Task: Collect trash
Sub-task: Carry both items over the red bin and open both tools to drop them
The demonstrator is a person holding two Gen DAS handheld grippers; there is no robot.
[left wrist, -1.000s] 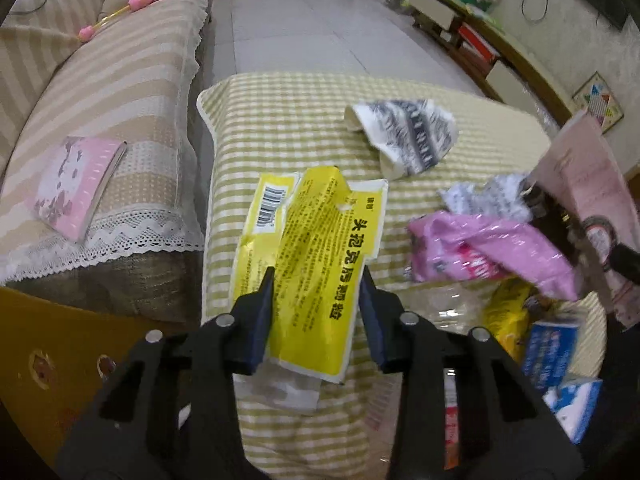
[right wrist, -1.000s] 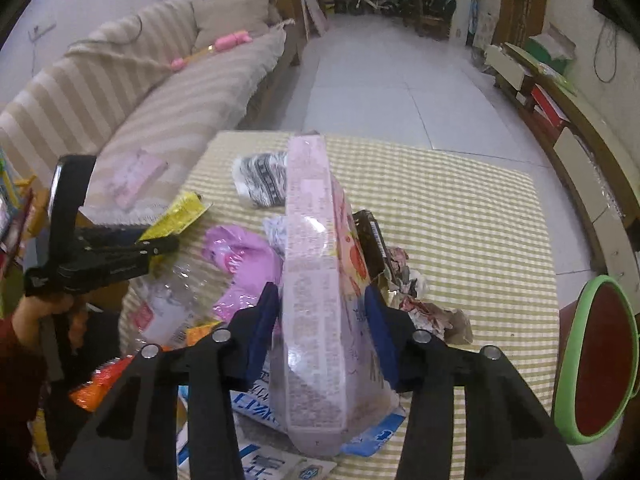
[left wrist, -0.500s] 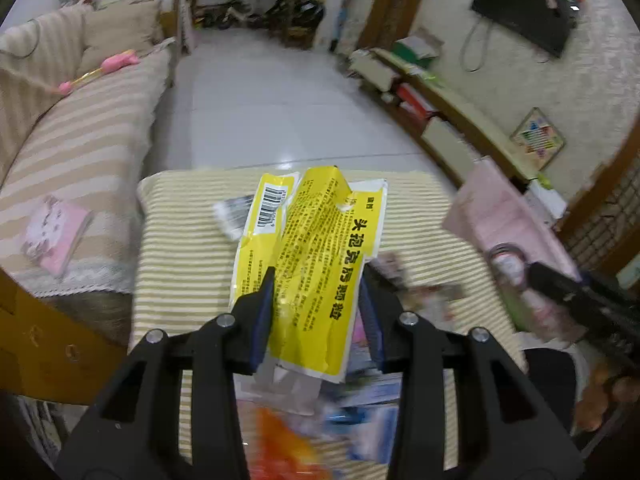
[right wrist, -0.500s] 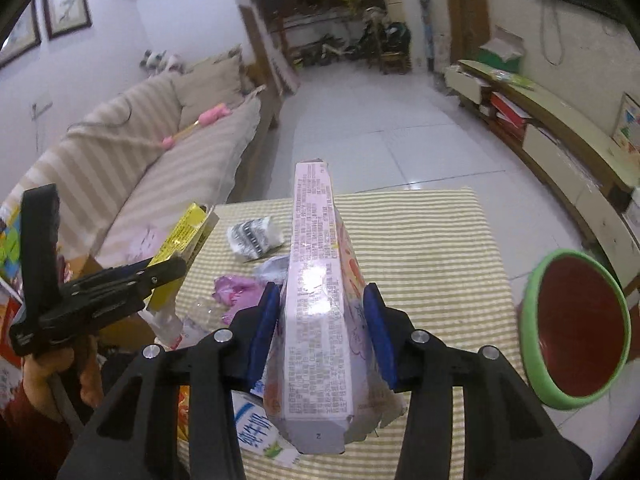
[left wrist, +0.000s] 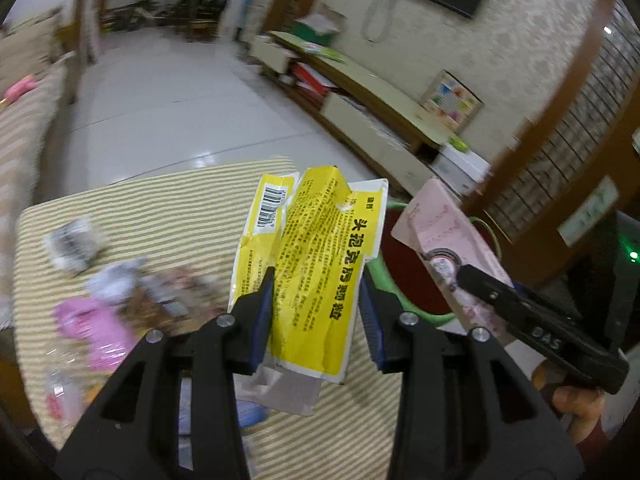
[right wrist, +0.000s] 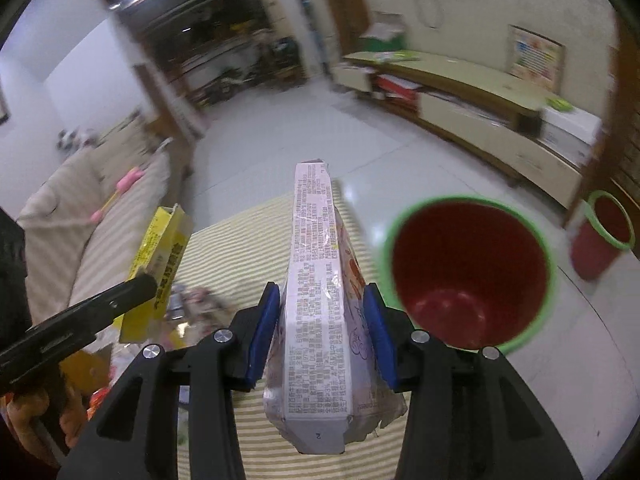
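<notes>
Red bin [right wrist: 472, 276] just beyond striped table [right wrist: 240, 248] edge; clear floor [right wrist: 280, 132] beyond

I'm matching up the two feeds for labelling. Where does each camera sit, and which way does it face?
Left wrist: on the left gripper, looking down its jaws at the yellow wrapper over the striped table; the right hand shows.
Right wrist: on the right gripper, looking past the pink box toward the red bin; the left hand shows.
Shared: both packages, table, bin, each other's gripper.
</notes>
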